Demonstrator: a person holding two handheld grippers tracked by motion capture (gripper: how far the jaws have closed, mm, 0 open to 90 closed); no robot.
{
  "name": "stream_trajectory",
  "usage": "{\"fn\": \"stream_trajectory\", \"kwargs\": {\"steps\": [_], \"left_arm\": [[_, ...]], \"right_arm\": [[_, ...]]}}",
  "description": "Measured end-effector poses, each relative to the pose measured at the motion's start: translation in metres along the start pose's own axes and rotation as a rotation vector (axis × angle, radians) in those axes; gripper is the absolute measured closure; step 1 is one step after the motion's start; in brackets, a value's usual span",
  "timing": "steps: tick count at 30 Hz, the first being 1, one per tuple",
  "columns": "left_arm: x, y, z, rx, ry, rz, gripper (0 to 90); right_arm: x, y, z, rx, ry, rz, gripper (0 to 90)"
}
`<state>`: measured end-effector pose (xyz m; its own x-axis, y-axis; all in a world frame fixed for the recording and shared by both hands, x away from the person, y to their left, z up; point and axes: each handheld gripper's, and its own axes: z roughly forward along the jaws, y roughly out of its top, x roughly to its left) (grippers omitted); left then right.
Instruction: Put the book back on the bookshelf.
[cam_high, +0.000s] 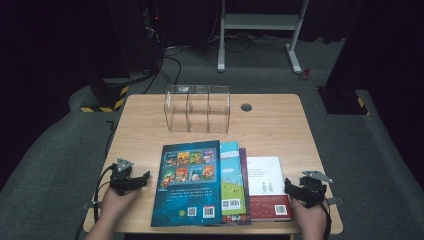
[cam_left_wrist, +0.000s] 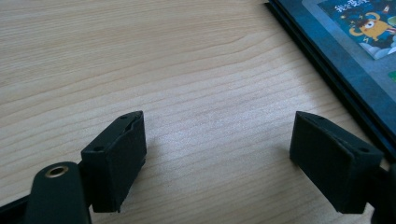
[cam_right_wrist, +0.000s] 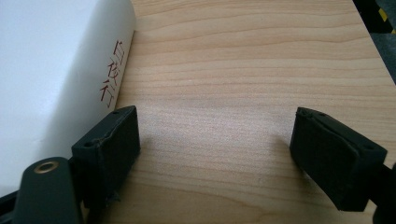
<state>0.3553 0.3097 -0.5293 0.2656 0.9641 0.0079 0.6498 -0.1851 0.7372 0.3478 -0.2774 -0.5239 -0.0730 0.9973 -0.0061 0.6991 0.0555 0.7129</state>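
Three books lie side by side, overlapping, at the front of the wooden table (cam_high: 270, 125): a large dark blue picture book (cam_high: 189, 182), a light green and blue book (cam_high: 232, 180) partly under it, and a white book with a dark red lower part (cam_high: 266, 187). My left gripper (cam_high: 135, 181) rests open on the table just left of the blue book (cam_left_wrist: 355, 51), with bare wood between its jaws. My right gripper (cam_high: 296, 192) rests open just right of the white book (cam_right_wrist: 51, 79), whose spine carries red characters; only wood lies between its jaws.
A clear acrylic rack with three compartments (cam_high: 198, 108) stands at the back middle of the table. A round cable hole (cam_high: 246, 106) is to its right. Beyond the table are dark floor, cables and a white stand (cam_high: 260, 30).
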Motion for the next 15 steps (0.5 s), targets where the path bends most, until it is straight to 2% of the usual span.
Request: {"fn": "stream_trajectory", "kwargs": {"steps": [15], "left_arm": [[-0.0003, 0.0002, 0.0, -0.001, -0.006, 0.007, 20.2]], "right_arm": [[0.0002, -0.0006, -0.0007, -0.001, -0.004, 0.005, 16.6]]}}
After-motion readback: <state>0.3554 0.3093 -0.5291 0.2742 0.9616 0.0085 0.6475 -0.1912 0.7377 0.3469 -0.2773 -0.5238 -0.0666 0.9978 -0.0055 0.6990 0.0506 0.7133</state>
